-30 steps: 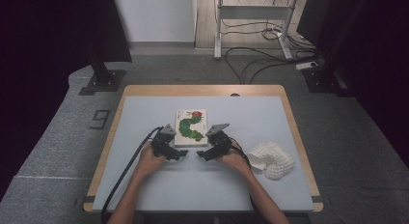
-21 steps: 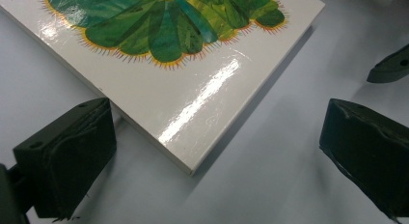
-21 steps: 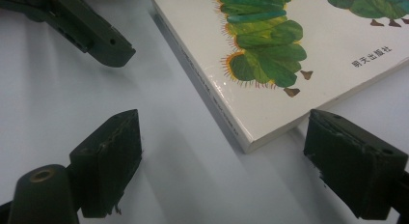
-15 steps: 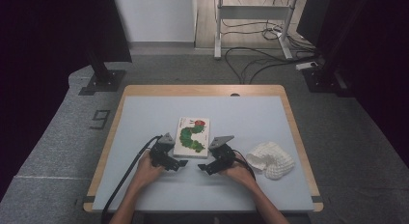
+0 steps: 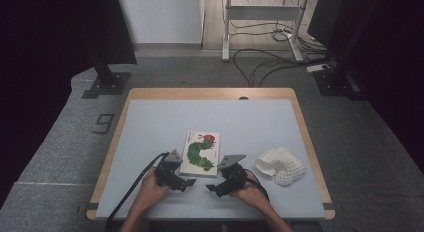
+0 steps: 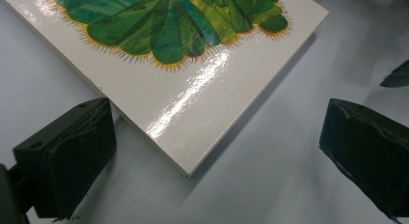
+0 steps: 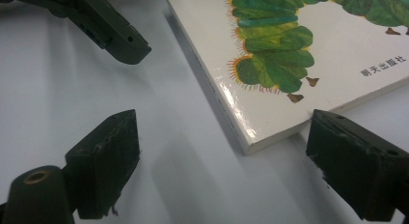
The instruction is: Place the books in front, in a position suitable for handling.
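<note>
High view: my left gripper (image 5: 189, 182) sits on the near part of the grey table (image 5: 150, 127), just below the near left corner of the caterpillar book (image 5: 201, 153). Its jaws stand apart with nothing between the pads. The book lies flat, cover up, near the middle of the table, its long side running away from me and a little tilted. My right gripper (image 5: 212, 187) is just beside the left one, below the book's near right corner, and its tip points across toward the left gripper. Further right a white knitted cloth (image 5: 281, 164) lies crumpled, apart from the book and from my right hand (image 5: 250, 192).

In the left gripper view, the gripper (image 6: 212, 151) has its two black jaws wide, one at each lower corner of the frame, and the book's near corner (image 6: 188, 113) reaches down between them without touching either pad that I can see. The glossy cover shows the green caterpillar body.

In the right gripper view, the gripper (image 7: 226, 156) is also spread open and has just been opening a little further, with nothing gripped. The book's corner (image 7: 270, 113) lies near the right-hand jaw, while the left gripper's jaw (image 7: 111, 31) shows at upper left over bare table.
</note>
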`<act>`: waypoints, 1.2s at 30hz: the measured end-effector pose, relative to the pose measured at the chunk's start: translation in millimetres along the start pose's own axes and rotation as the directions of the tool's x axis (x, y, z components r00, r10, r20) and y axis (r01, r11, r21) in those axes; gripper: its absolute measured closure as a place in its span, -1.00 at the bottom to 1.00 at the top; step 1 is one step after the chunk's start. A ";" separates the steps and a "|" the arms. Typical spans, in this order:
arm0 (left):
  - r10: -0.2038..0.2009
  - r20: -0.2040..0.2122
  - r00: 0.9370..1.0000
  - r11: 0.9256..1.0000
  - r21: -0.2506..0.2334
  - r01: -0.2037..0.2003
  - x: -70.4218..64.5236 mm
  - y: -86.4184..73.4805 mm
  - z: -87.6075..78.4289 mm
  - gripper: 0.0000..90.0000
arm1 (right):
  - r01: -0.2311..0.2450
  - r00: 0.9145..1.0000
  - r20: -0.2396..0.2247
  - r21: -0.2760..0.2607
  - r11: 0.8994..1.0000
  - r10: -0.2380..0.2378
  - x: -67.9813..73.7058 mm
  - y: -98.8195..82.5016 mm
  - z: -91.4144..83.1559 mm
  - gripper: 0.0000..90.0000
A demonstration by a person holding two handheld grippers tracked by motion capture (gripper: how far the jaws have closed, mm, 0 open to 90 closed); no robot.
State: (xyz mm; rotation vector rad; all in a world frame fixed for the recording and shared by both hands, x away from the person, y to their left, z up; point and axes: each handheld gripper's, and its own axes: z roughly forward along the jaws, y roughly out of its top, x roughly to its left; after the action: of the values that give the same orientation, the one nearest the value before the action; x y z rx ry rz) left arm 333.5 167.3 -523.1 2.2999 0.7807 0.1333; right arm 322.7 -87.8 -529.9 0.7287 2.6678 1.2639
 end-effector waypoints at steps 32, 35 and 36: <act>-0.026 -0.168 0.985 1.000 -0.005 0.026 8.2 -7.6 -2.2 -1.00 | -0.032 0.995 0.093 -0.045 0.998 0.036 -78.0 43.9 16.2 -1.00; -0.026 -0.171 0.985 1.000 -0.015 0.024 7.8 -8.8 -2.1 -1.00 | -0.049 0.995 0.090 -0.052 0.997 0.054 -87.4 47.0 20.4 -1.00; -0.026 -0.169 0.985 1.000 -0.014 0.024 8.1 -8.8 -2.2 -1.00 | -0.053 0.994 0.090 -0.054 0.997 0.058 -90.6 47.9 22.3 -1.00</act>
State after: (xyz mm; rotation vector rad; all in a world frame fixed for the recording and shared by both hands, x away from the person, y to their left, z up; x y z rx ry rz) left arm 335.0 178.3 -528.1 2.2879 0.8915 0.3244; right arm 426.9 -88.0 -518.4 0.8379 2.5496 1.2744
